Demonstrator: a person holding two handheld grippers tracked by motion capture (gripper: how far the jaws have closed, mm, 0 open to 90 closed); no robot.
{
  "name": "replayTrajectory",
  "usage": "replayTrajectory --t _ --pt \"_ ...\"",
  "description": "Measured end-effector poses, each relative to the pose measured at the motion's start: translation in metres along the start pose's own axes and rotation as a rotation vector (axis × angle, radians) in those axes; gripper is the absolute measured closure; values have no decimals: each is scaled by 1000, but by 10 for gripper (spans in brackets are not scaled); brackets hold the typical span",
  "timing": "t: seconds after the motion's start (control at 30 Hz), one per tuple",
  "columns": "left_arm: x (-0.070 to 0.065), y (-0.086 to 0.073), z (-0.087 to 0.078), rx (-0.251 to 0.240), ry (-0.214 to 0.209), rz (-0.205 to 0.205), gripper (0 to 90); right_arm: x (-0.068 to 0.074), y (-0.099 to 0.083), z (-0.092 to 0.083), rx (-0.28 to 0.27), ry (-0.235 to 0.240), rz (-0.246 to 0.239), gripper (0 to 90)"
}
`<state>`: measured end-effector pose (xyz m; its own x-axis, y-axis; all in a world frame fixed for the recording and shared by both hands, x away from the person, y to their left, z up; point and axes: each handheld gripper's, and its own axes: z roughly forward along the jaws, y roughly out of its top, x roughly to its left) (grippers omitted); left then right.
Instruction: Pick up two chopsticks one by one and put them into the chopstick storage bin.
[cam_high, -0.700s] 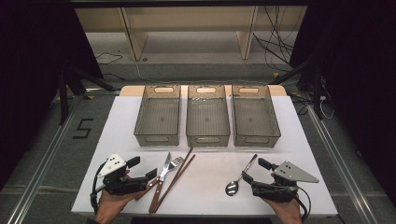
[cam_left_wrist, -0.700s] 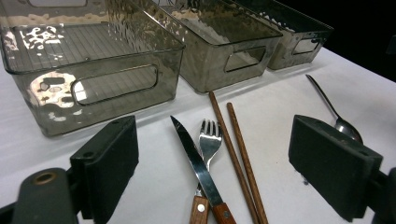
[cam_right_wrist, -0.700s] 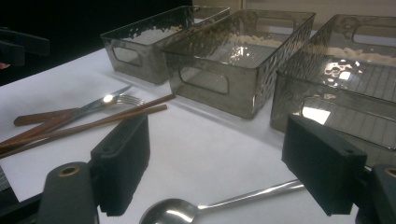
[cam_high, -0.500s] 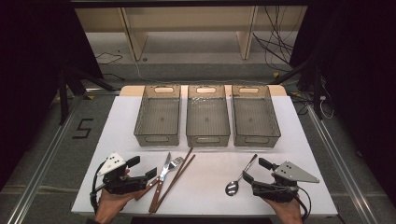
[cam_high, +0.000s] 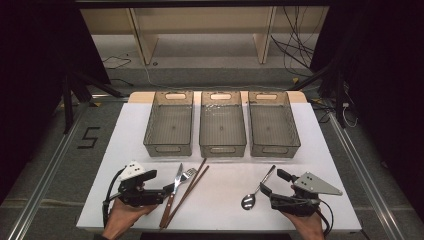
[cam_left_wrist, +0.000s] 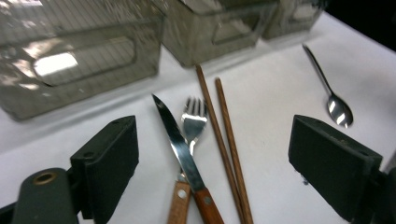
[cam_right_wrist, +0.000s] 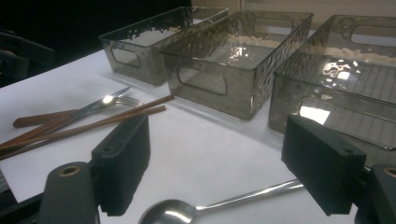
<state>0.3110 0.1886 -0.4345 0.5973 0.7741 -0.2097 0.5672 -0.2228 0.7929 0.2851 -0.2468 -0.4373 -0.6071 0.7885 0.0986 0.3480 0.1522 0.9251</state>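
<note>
On the white table (cam_high: 225, 200) three clear smoky bins (cam_high: 222, 125) stand side by side along the far half. Near the front edge, at the left, lie a knife (cam_high: 171, 196), a fork (cam_high: 183, 177) and a pair of brown chopsticks (cam_high: 187, 191), bunched together and pointing toward the bins; the knife blade crosses over the fork. The left gripper (cam_high: 169, 189), held in a hand (cam_high: 122, 217), sits just left of this cutlery with its jaws spread wide. In the left gripper view the knife (cam_left_wrist: 184, 158), fork (cam_left_wrist: 190, 135) and chopsticks (cam_left_wrist: 226, 149) lie between the two jaws without touching either.

At the right a spoon (cam_high: 256, 189) lies alone, bowl toward the person. The right gripper (cam_high: 274, 183) rests just beside it, jaws spread apart. In the right gripper view the spoon (cam_right_wrist: 205, 207) lies across the gap between the jaws, low in the picture, not pinched.
</note>
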Motion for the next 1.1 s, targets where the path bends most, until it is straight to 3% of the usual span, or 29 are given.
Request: replayTrajectory --t 0.33,0.57,0.7,0.93,1.1 --pt "-23 17 18 190 25 75 198 1 0 2 11 10 -6 243" --pt "-31 22 32 282 35 118 260 1 -1 2 17 12 -10 244" --pt "-35 25 39 326 41 136 339 1 -1 2 17 13 -12 245" --pt "-41 26 58 449 53 183 440 2 0 2 17 15 -15 245" --pt "-42 22 70 491 61 191 502 2 0 2 19 17 -19 246"
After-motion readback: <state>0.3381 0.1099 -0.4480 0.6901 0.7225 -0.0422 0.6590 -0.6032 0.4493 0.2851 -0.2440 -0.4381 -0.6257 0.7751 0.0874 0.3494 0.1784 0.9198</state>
